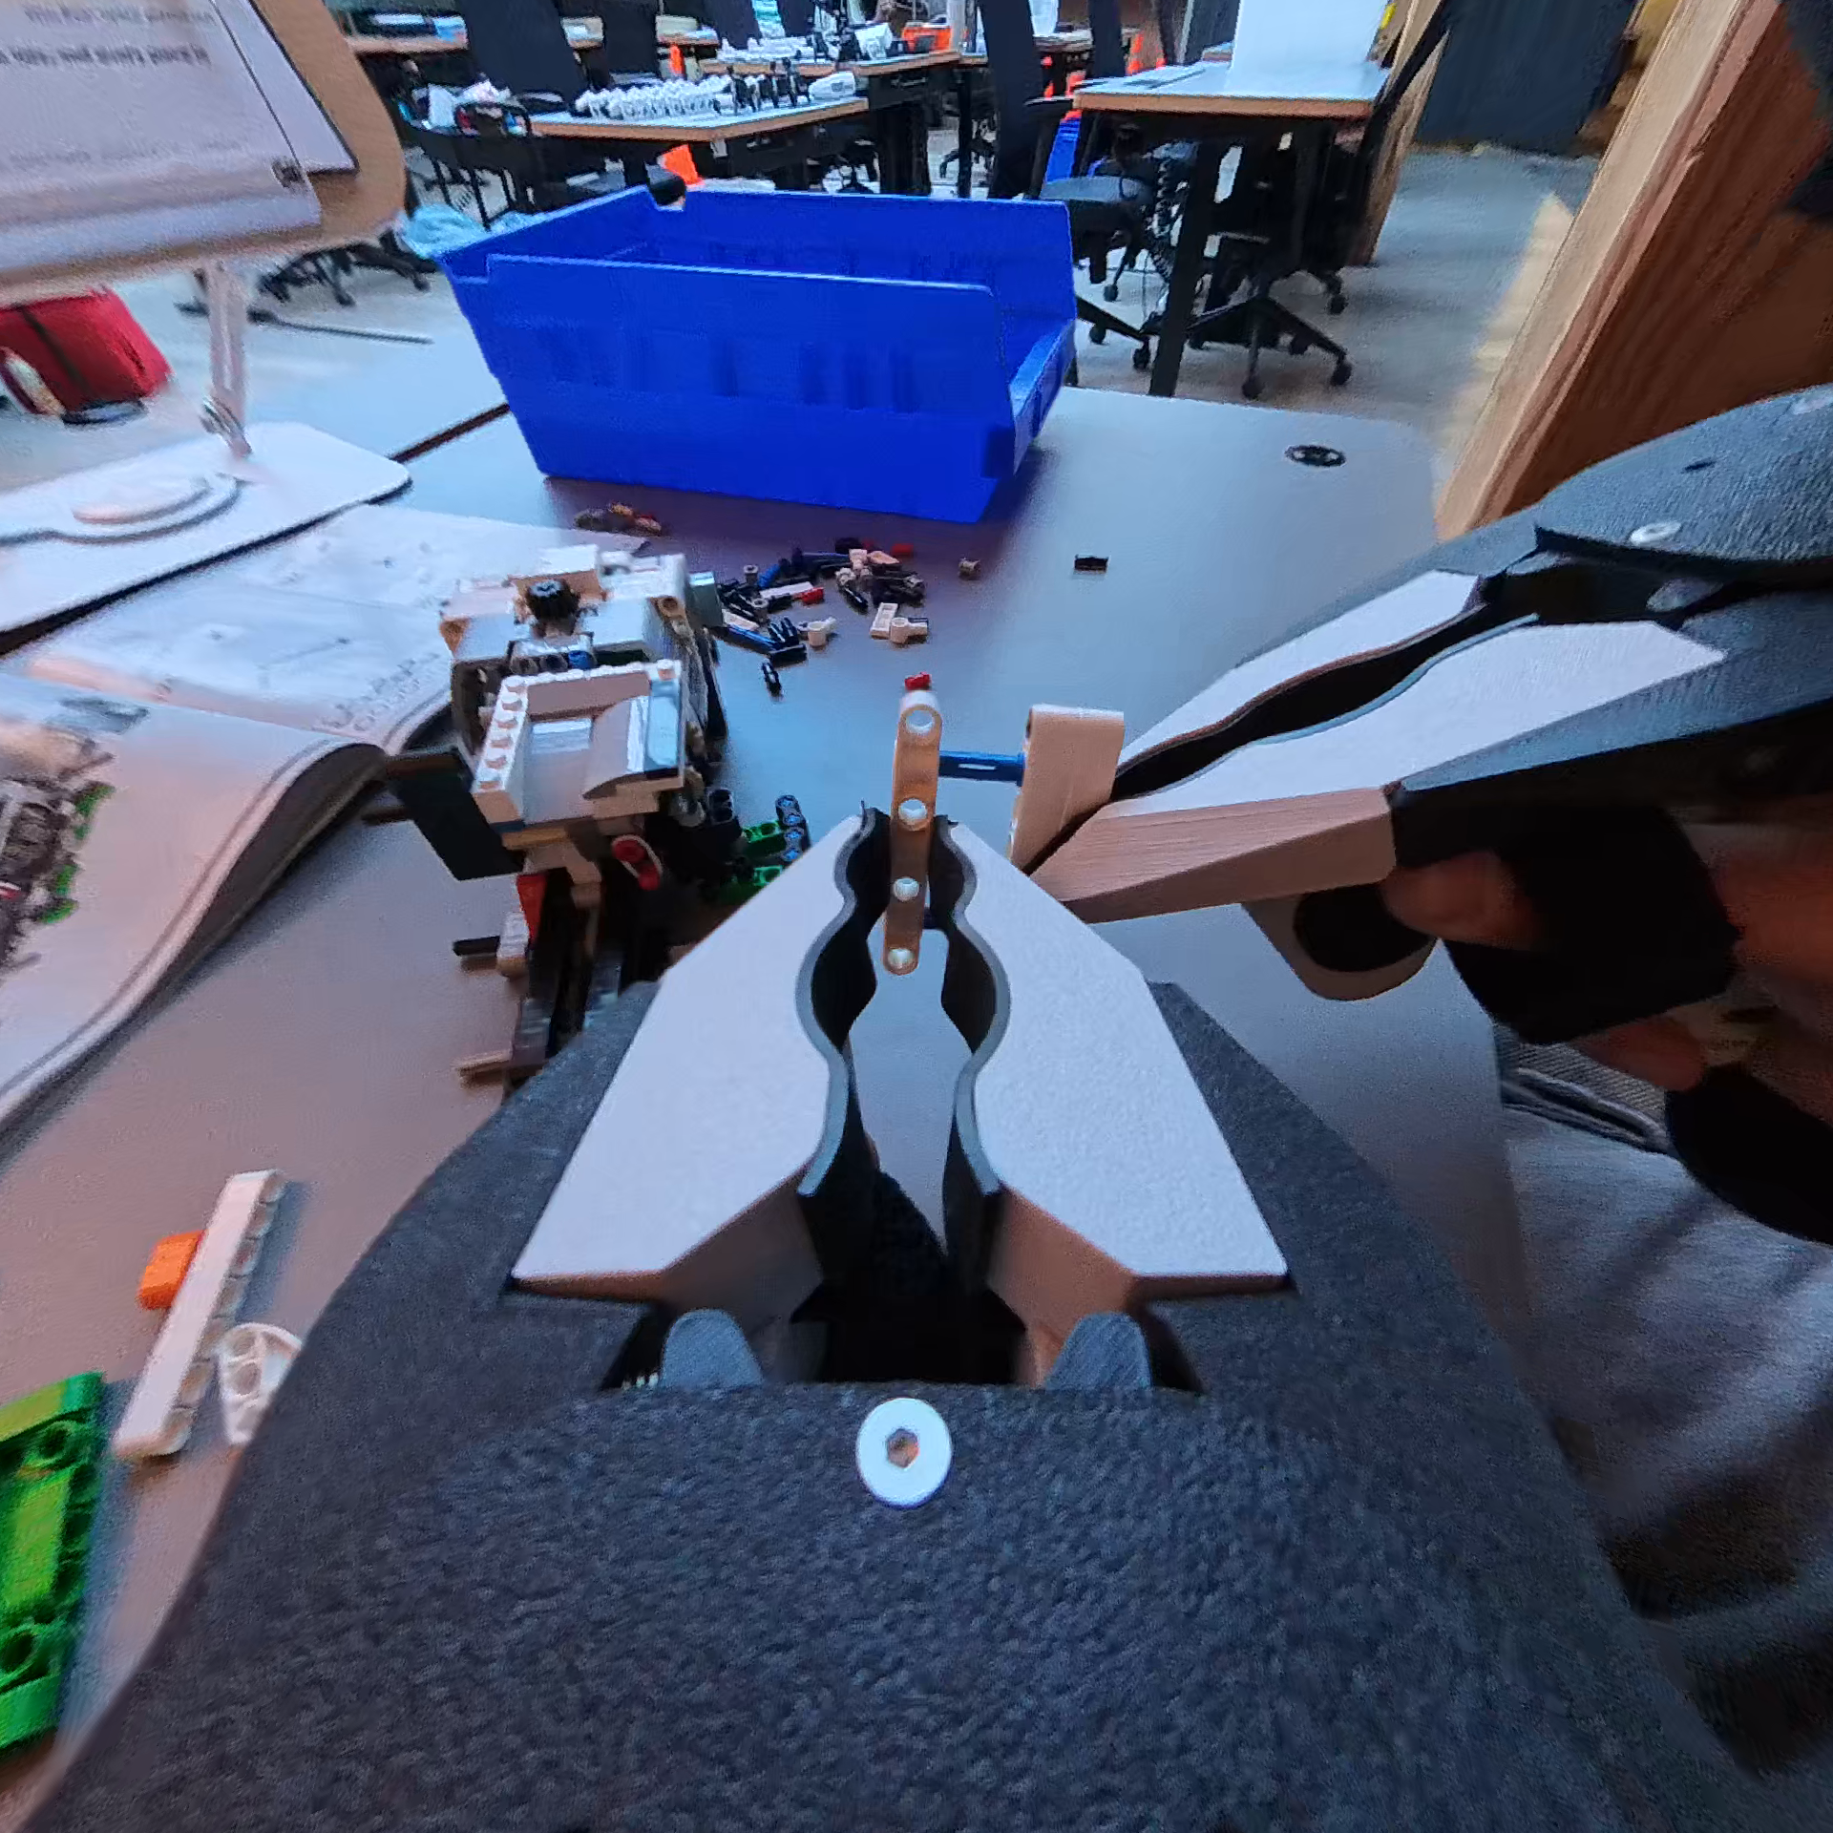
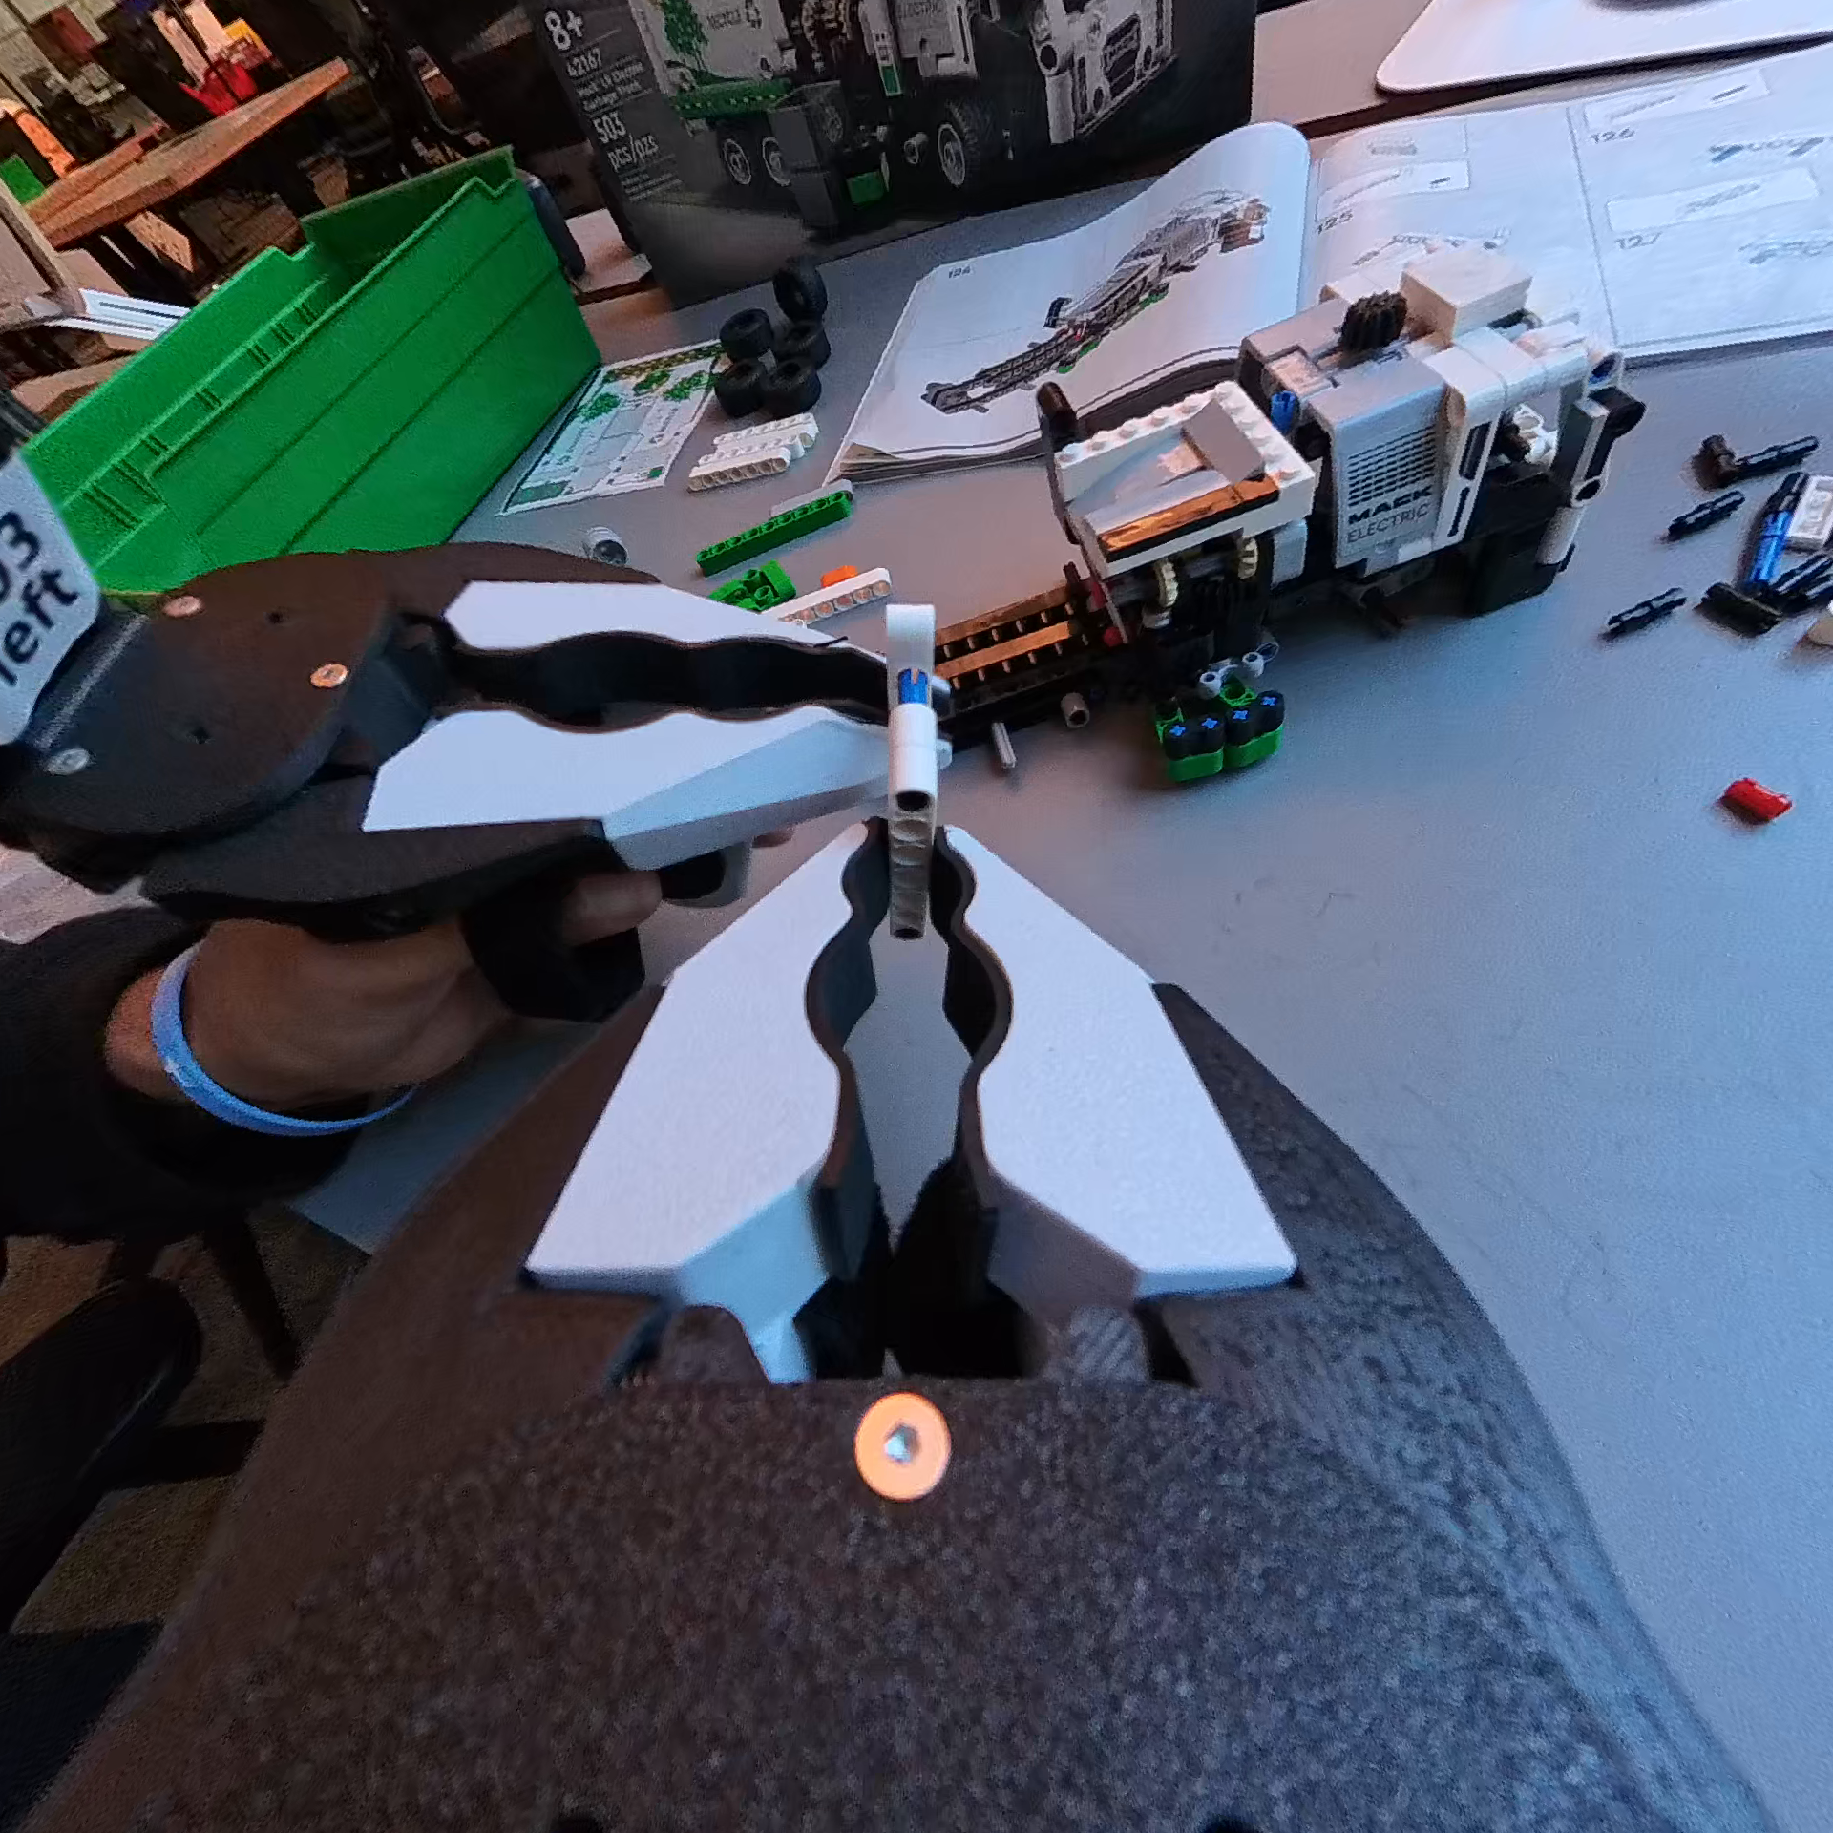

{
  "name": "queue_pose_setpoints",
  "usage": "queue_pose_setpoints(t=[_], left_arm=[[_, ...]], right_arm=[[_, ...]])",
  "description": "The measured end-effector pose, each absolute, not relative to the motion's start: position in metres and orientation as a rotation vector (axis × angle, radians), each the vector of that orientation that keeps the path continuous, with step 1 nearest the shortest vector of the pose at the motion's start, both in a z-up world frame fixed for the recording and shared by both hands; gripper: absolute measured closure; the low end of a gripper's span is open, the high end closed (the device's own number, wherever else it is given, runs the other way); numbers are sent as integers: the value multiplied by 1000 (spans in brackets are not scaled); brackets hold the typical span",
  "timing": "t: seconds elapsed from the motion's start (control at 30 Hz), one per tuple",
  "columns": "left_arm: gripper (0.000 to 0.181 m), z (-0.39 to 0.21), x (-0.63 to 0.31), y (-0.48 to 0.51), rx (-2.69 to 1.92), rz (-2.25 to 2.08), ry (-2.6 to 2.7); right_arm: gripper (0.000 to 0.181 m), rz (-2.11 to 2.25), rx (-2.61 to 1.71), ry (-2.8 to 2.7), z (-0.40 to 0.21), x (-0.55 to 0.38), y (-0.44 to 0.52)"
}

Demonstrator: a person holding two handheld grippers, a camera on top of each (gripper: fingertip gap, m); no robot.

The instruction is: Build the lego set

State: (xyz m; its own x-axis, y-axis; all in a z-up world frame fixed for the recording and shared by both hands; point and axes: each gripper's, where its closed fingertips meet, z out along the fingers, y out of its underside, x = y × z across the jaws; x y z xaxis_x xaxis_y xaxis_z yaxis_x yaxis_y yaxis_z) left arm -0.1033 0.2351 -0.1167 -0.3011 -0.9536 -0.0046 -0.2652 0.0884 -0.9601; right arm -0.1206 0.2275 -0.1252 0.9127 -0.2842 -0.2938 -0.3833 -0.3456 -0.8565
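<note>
My left gripper (image 1: pixel 908 833) is clamped on a slim white holed lego beam (image 1: pixel 911 828), which stands upright between the fingertips with its top end poking clear above them. A short blue connector pin (image 1: pixel 977 765) juts from that beam toward 3 o'clock, where it meets a second, stubbier white beam piece (image 1: pixel 1066 784). My right gripper (image 1: pixel 1041 843), coming in from 3 o'clock in the left wrist view, is closed on that stubby piece.

In the right wrist view I see the stubby piece edge-on, pinched at my fingertips (image 2: pixel 908 843), and the left gripper (image 2: pixel 898 694) reaches in from 9 o'clock with its beam crossing just above. The two parts look joined by the pin, though I cannot be sure it is fully seated.

The half-built white and grey lego truck (image 1: pixel 585 714) sits on the dark counter (image 1: pixel 1240 595) at 10 o'clock from my left gripper, beside the open instruction booklet (image 1: pixel 228 794). Loose black, blue and tan small pins and connectors (image 1: pixel 833 595) lie scattered at 12 o'clock, just in front of a blue plastic bin (image 1: pixel 764 347). A green plastic bin (image 2: pixel 327 377) stands at 10 o'clock in the right wrist view, with black rubber tyres (image 2: pixel 779 342) near it. A small red piece (image 2: pixel 1756 799) lies alone at 3 o'clock.
</note>
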Motion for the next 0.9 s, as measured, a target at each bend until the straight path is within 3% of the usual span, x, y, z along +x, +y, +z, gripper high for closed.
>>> queue_pose_setpoints(t=[0.33,0.9], left_arm=[[175,-122,-103,234,-1230,-1253,1719],[176,-127,-103,231,-984,-981,1806]], right_arm=[[174,-57,-2028,377,-131,-119,226],[175,120,-2012,410,-141,-121,226]])
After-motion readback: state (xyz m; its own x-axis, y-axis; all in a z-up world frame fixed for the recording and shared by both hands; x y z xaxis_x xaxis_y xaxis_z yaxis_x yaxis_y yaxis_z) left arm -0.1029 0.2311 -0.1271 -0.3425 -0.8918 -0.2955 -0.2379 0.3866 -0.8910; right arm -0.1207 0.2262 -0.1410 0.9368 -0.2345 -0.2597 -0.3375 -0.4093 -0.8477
